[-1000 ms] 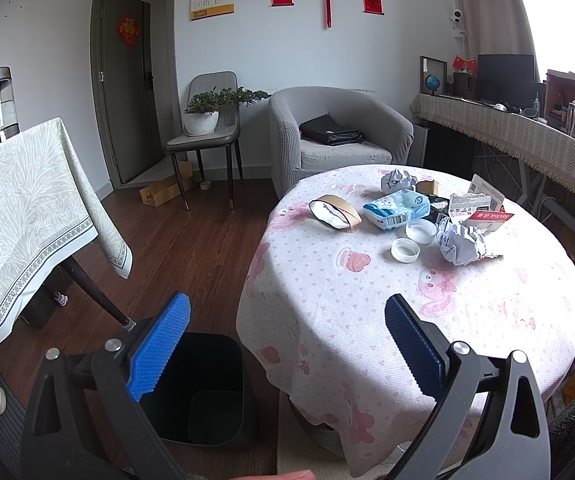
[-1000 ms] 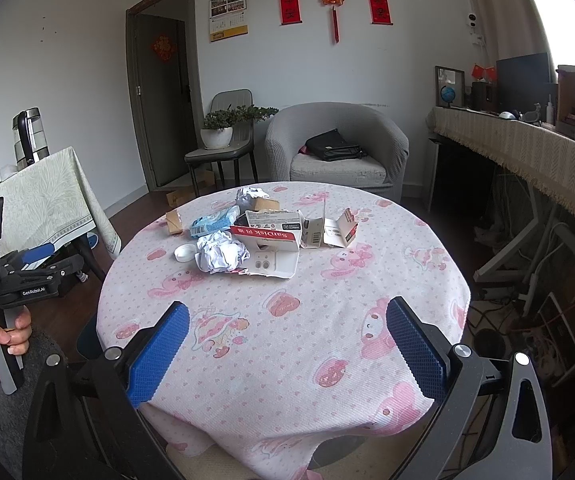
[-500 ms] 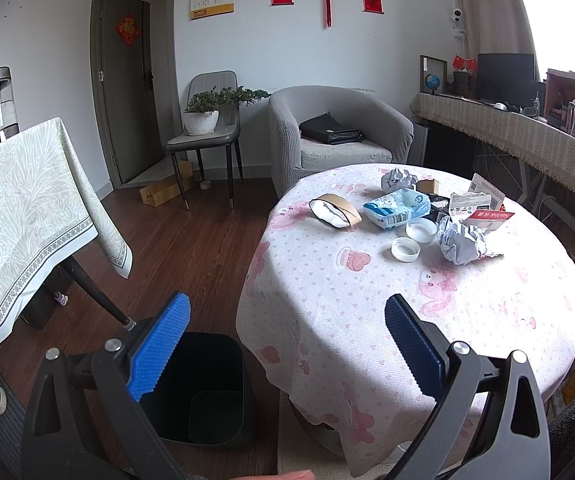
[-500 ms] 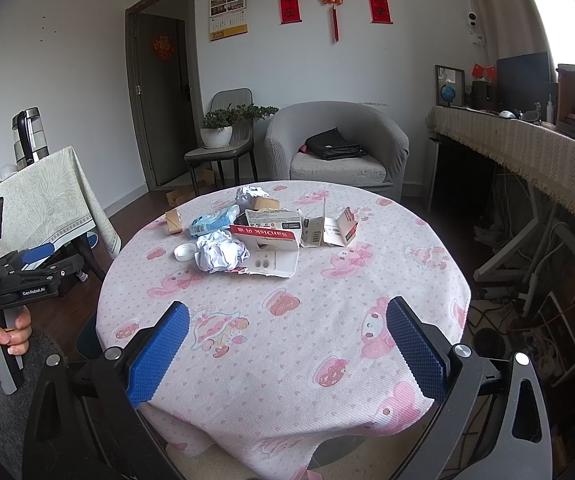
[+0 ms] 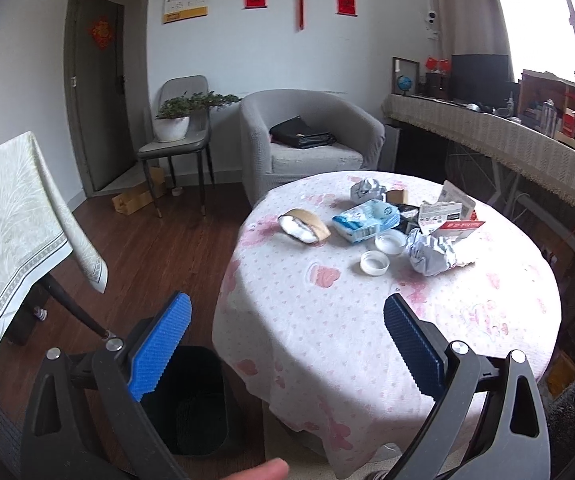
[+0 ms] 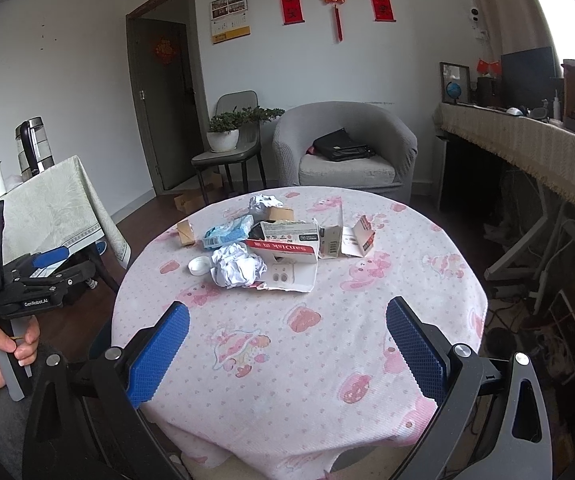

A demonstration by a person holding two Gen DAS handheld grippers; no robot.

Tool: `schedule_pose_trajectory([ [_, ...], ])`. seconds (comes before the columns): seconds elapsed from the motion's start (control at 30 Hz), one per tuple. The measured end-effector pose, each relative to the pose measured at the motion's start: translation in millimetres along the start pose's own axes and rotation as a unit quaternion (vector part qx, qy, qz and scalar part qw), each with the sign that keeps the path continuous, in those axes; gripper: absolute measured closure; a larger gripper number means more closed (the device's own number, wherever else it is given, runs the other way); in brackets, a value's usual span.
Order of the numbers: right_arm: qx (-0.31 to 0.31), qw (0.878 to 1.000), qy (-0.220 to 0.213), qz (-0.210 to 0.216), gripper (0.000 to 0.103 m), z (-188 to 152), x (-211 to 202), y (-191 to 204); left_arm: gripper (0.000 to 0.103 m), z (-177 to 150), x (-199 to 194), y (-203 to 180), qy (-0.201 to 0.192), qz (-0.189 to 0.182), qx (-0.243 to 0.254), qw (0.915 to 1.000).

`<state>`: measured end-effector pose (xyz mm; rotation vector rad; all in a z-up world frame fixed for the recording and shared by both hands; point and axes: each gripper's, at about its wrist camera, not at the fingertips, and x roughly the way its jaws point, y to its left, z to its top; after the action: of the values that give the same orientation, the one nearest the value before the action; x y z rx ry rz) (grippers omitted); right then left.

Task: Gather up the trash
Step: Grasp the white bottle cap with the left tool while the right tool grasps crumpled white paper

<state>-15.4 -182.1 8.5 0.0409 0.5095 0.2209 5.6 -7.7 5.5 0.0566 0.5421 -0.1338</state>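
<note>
Trash lies on a round table with a pink-patterned cloth (image 6: 367,340): a crumpled white paper ball (image 6: 237,266), a torn red and white SanDisk box (image 6: 287,250), a blue plastic wrapper (image 6: 227,232), white lids (image 5: 374,263), a brown paper cup on its side (image 5: 304,226) and a foil ball (image 5: 365,190). A black trash bin (image 5: 195,400) stands on the floor left of the table. My left gripper (image 5: 283,332) is open and empty, above the bin and table edge. My right gripper (image 6: 287,340) is open and empty over the near table edge.
A second table with a pale green cloth (image 5: 3,220) stands at the left with a kettle (image 6: 31,144). A grey armchair (image 6: 347,148) with a black bag and a chair with a potted plant (image 6: 223,132) stand behind. A long cluttered counter (image 6: 527,148) runs along the right.
</note>
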Motion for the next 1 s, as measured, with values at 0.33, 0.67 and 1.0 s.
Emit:
schedule_pose_trajectory([
  [0.33,-0.016,0.998,0.027,0.048,0.003,19.7,37.1,14.8,0.008,13.3,23.5,-19.4,0.017,-0.047,0.033,0.9982],
  [0.67,-0.012,0.993,0.078,0.089,0.016,24.6,81.0,16.8,0.031,21.5,60.8,-32.9,0.048,-0.096,0.058,0.9925],
  [1.0,-0.012,0.986,0.119,0.113,0.027,34.6,116.3,12.5,0.05,35.5,103.2,-53.6,0.088,-0.146,0.094,0.9809],
])
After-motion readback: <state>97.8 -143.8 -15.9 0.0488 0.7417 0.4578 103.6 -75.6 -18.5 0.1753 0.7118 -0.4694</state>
